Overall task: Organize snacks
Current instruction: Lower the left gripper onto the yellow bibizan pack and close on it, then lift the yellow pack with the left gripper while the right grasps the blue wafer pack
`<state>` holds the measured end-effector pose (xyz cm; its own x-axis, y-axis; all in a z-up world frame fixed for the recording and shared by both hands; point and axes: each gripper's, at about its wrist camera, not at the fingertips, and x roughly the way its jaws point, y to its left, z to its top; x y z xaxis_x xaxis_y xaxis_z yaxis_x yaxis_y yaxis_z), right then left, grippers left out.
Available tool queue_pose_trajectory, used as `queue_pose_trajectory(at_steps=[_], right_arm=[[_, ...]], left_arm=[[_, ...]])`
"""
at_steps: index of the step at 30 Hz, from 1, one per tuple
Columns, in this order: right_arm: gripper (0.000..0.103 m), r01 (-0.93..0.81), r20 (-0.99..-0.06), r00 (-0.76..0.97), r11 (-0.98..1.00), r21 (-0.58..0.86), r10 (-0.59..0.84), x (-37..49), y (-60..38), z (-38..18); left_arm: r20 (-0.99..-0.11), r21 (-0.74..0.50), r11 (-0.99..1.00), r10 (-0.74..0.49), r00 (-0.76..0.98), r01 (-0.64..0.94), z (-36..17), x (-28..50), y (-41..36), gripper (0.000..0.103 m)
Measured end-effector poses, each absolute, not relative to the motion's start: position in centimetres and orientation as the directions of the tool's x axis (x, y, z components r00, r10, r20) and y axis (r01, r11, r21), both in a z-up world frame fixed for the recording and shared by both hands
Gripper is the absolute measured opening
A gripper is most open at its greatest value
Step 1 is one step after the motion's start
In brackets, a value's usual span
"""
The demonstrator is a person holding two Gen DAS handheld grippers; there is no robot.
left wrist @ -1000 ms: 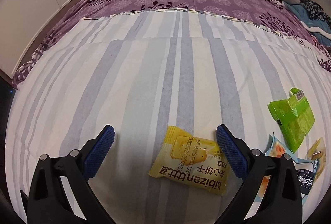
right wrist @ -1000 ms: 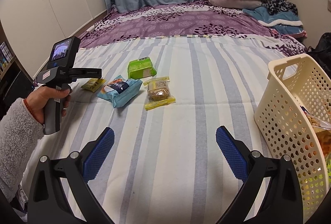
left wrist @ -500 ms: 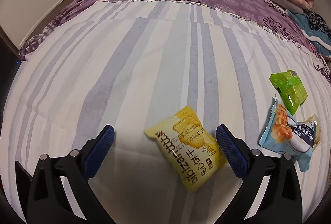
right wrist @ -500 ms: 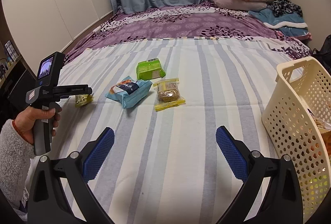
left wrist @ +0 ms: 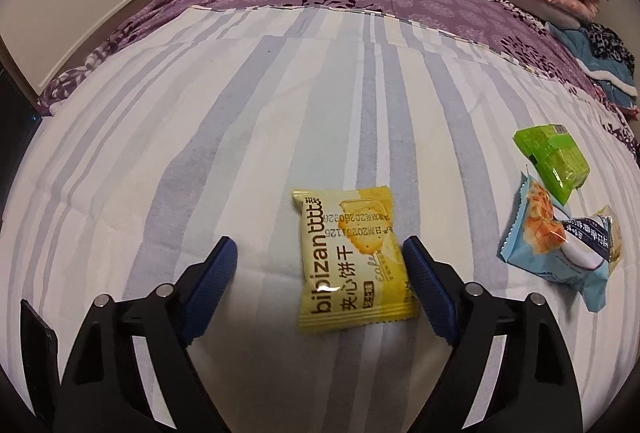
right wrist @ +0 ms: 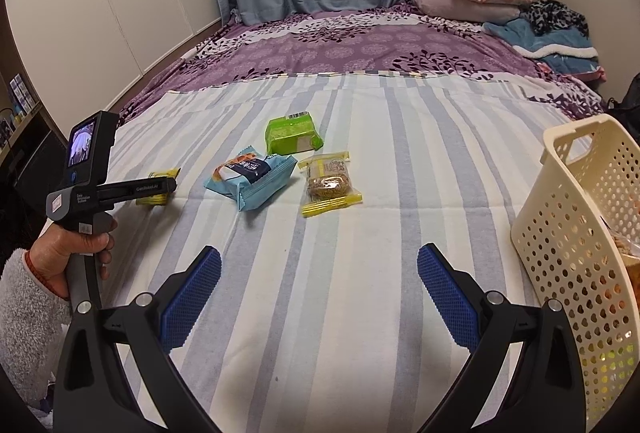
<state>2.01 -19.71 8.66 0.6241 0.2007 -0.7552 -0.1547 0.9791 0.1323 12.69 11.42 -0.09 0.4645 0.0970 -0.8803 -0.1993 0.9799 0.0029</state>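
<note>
While the left gripper (left wrist: 320,265) points steeply down at the striped sheet (left wrist: 200,153), its jaws have just been closing in, and the yellow biscuit packet (left wrist: 348,253) lies flat between them! The right-hand blue pad looks to be right against the packet's edge, the left-hand pad stands clear of it with bare sheet in between, so nothing is clamped yet and the packet rests on the bed. Off to the right in that view sit the green packet (left wrist: 554,159) and, just below it, the light blue packet (left wrist: 560,253), the two nearly touching. Over on the right wrist camera, the right gripper (right wrist: 318,289) hangs with its jaws spread wide, nothing between them but striped sheet. Ahead of it the snacks lie in a loose cluster: green packet furthest back, light blue packet in front and to the left, and a clear-wrapped grain bar with yellow ends (right wrist: 330,183) just to the right of the blue one. At far left the person's hand (right wrist: 68,253), in a fluffy grey sleeve (right wrist: 24,325), grips the left gripper's handle, its little screen lit, its nose over the yellow packet. On the right edge the cream perforated basket (right wrist: 568,253) stands tilted on the bed with packets inside it, seen through the holes.
</note>
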Motion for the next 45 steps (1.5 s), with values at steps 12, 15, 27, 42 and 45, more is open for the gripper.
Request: queue_pose_trajectory(at_steps=[12, 15, 27, 42, 45], right_arm=[[0.098, -0.384, -0.747, 0.582, 0.918, 0.097, 0.322, 8.8, -13.1, 7.4], [0.098, -0.438, -0.764, 0.545, 0.894, 0.093, 0.346, 11.1, -11.1, 6.8], [0.098, -0.541, -0.863, 0.389, 0.838, 0.070, 0.324, 16.8, -7.4, 2.5], [0.063, -0.506, -0.875, 0.400, 0.862, 0.038, 0.273, 15.0, -8.3, 1.4], [0.061, -0.498, -0.869, 0.410, 0.866, 0.042, 0.277, 14.0, -8.6, 1.8]], left_arm=[[-0.854, -0.070, 0.990, 0.004, 0.520, -0.122, 1.7, 10.8, 13.1, 0.053], [-0.848, -0.088, 0.990, -0.014, 0.529, -0.114, 2.1, 10.2, 13.4, 0.053], [-0.830, -0.122, 0.987, -0.045, 0.557, -0.101, 3.6, 7.6, 14.0, 0.053], [-0.809, -0.139, 0.986, -0.059, 0.585, -0.093, 5.0, 6.7, 13.0, 0.053], [-0.804, -0.133, 0.988, -0.059, 0.592, -0.081, 5.5, 6.5, 12.7, 0.053]])
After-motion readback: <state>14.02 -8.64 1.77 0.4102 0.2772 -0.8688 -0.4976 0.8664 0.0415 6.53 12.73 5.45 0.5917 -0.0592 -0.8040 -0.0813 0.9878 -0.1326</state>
